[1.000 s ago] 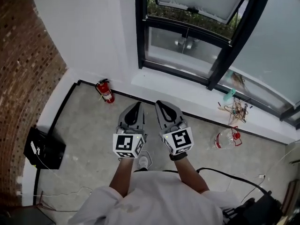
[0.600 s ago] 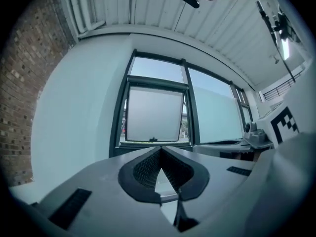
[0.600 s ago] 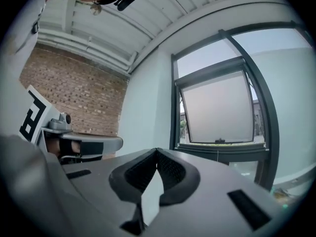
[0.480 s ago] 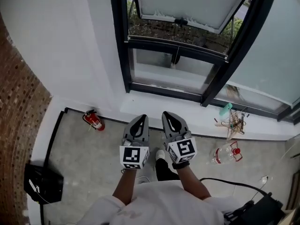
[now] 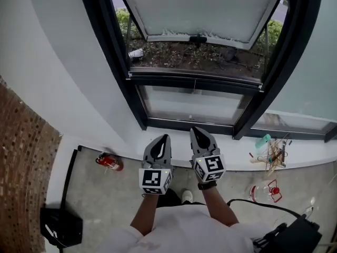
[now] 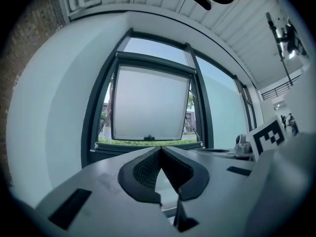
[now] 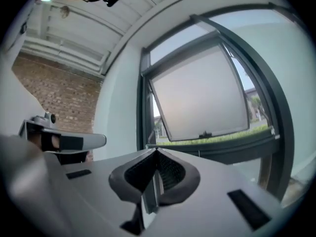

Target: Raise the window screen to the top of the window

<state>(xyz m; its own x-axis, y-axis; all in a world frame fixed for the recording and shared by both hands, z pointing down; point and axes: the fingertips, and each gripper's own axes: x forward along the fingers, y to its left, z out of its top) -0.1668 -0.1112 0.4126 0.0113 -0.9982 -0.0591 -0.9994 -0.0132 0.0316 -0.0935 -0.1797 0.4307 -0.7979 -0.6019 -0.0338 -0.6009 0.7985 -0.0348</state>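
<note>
The left gripper point(image 5: 165, 139) and the right gripper point(image 5: 195, 132) are both closed on nothing, and the window screen point(image 5: 200, 7) — a pale, matte, flat panel in a dark frame point(image 5: 105, 51) — hangs ahead of their tips, well apart. I think the narrow ribbed jaws could slip from its small dark handle point(image 5: 198, 38), so the panel drops back.

Looking down, I see a grey concrete floor point(image 5: 105, 194) meeting a plain white wall point(image 5: 63, 78), with a red-brown brick wall point(image 5: 21, 178) at the left. A dark metal window frame point(image 5: 110, 62) is set in the white wall. Daylight comes through it from rough planted ground point(image 5: 210, 57) outside. A red fire extinguisher point(image 5: 109, 162) sits at the wall's foot.
</note>
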